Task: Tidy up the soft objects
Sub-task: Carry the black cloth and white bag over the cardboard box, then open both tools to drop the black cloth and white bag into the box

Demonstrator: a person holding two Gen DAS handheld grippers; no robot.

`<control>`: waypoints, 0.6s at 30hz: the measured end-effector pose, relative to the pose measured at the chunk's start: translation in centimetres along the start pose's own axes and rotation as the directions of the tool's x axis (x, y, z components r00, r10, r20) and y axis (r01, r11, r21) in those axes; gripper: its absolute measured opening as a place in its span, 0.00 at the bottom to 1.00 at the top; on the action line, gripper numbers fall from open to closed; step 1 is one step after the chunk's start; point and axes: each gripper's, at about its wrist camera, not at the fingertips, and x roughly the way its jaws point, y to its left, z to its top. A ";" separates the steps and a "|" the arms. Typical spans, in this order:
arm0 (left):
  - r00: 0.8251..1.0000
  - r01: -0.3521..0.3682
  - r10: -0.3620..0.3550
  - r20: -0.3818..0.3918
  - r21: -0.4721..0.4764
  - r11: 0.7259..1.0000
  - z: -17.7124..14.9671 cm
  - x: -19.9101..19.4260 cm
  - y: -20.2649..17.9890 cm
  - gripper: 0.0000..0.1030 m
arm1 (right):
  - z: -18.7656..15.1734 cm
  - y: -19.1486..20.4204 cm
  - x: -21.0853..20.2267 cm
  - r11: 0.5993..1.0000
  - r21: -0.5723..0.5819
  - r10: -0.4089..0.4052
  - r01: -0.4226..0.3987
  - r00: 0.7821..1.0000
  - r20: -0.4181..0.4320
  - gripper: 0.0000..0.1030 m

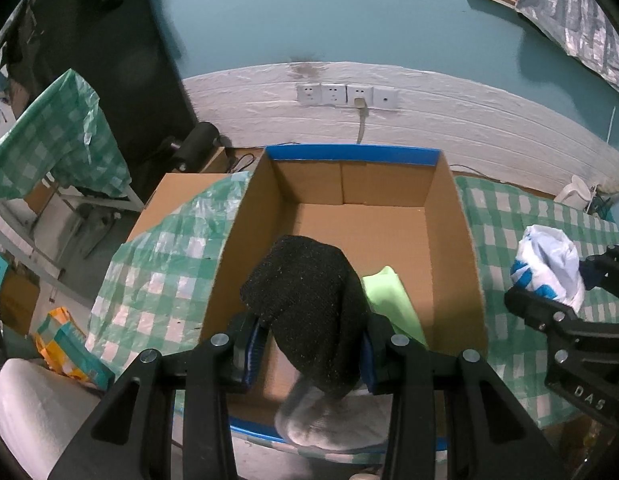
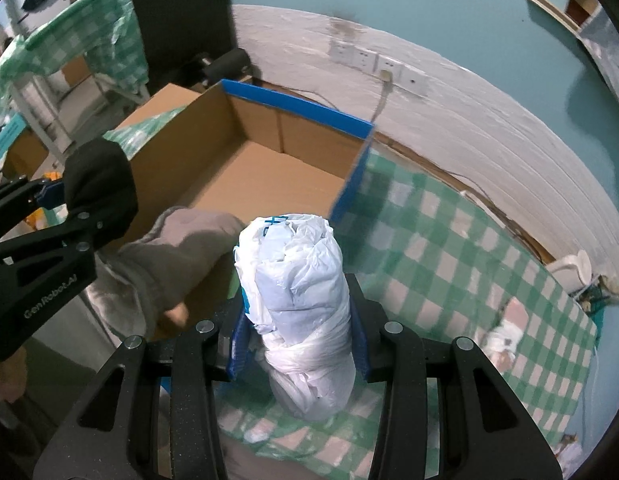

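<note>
left gripper (image 1: 309, 356) clamps a black sock (image 1: 305, 312) over the box (image 1: 457, 240), right gripper (image 2: 297, 344) clamps a white bag (image 2: 297, 288) beside it; next, release both inside.

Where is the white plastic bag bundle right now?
Clamped in the right tool, the white plastic bag bundle is over the checked tablecloth, just right of the cardboard box.

Box (image 1: 449, 216) on the bench (image 1: 509, 216), cloth (image 1: 393, 296) inside it (near corner); knit item (image 1: 309, 312) above box, bag (image 2: 297, 280) right of box.
</note>
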 end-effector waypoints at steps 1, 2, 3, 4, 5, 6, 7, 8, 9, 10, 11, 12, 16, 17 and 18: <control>1.000 -0.002 0.002 -0.003 -0.007 1.000 0.0 0.2 0.3 0.38 | 0.2 0.3 0.1 1.000 -0.003 0.003 -0.003 1.000 -0.001 0.40; 1.000 -0.002 0.002 -0.006 -0.011 1.000 -0.1 0.3 0.6 0.38 | 0.4 0.6 0.3 1.000 -0.008 0.007 -0.007 1.000 -0.003 0.40; 1.000 -0.005 0.005 -0.013 -0.017 1.000 -0.3 0.7 0.9 0.38 | 0.5 0.9 0.5 1.000 -0.012 0.011 -0.011 1.000 -0.003 0.40; 1.000 -0.007 0.006 -0.019 -0.020 1.000 -0.4 0.9 1.1 0.38 | 0.6 1.2 0.6 1.000 -0.017 0.016 -0.016 1.000 -0.004 0.40; 1.000 -0.006 0.005 -0.027 -0.021 1.000 -0.6 1.3 1.2 0.38 | 0.8 1.5 0.8 1.000 -0.022 0.022 -0.022 1.000 -0.006 0.40; 0.999 -0.005 0.004 -0.035 -0.023 1.000 -0.7 1.6 1.3 0.38 | 0.9 1.8 1.0 0.999 -0.026 0.026 -0.027 1.000 -0.008 0.40; 0.999 -0.005 0.004 -0.051 -0.025 1.000 -1.0 2.2 1.4 0.38 | 1.0 2.2 1.2 0.999 -0.032 0.030 -0.030 1.000 -0.010 0.40; 0.998 -0.007 0.005 -0.062 -0.024 1.000 -1.2 2.5 1.4 0.38 | 1.1 2.5 1.4 0.999 -0.038 0.033 -0.033 0.999 -0.014 0.40; 0.997 -0.011 0.009 -0.075 -0.021 1.000 -1.5 3.1 1.4 0.38 | 1.2 2.8 1.5 0.998 -0.044 0.036 -0.036 0.999 -0.015 0.40; 0.996 -0.014 0.012 -0.083 -0.019 1.000 -1.7 3.4 1.3 0.38 | 1.3 3.3 1.7 0.998 -0.051 0.040 -0.040 0.999 -0.017 0.40; 0.996 -0.017 0.015 -0.091 -0.017 1.000 -2.0 3.8 1.3 0.38 | 1.4 3.6 1.8 0.997 -0.057 0.041 -0.042 0.999 -0.018 0.41; 0.995 -0.017 0.016 -0.100 -0.014 1.000 -2.2 4.2 1.2 0.38 | 1.4 3.9 2.0 0.997 -0.065 0.043 -0.044 0.999 -0.022 0.41; 0.993 -0.020 0.018 -0.117 -0.015 1.000 -2.6 4.8 1.3 0.45 | 1.5 4.8 2.7 0.995 -0.089 0.047 -0.050 0.998 -0.033 0.42; 0.993 -0.021 0.018 -0.120 -0.020 1.000 -2.6 4.9 1.4 0.47 | 1.4 5.0 2.8 0.994 -0.093 0.047 -0.050 0.998 -0.035 0.42; 0.992 -0.020 0.017 -0.122 -0.027 0.999 -2.7 5.0 1.6 0.58 | 1.4 5.2 3.0 0.994 -0.099 0.048 -0.052 0.998 -0.036 0.44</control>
